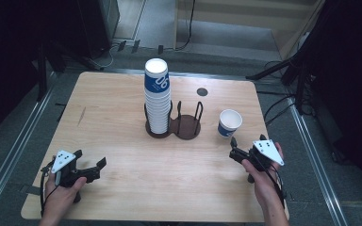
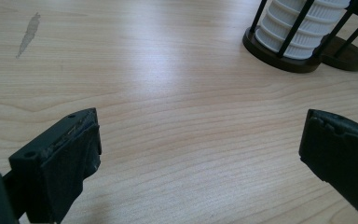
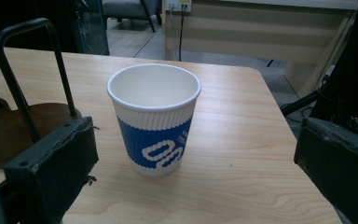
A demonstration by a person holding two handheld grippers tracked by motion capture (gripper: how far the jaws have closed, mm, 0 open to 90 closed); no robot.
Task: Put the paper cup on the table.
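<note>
A: While the right gripper (image 1: 234,149) sits low near the table's right edge, how do its jaws stand?

B: Wide apart, holding nothing. The single paper cup (image 3: 154,119) stands upright just ahead, between them but untouched.

A: Anything in the way?

B: The dark wire holder (image 1: 179,121) lies left of the cup, its left bay bearing the tall cup stack (image 1: 157,96); the right bay is bare.

A: And the left gripper (image 1: 97,168)?

B: Spread open too, empty, resting low over the table (image 1: 122,183), well apart from the holder, the forearm coming from the near edge.
</note>
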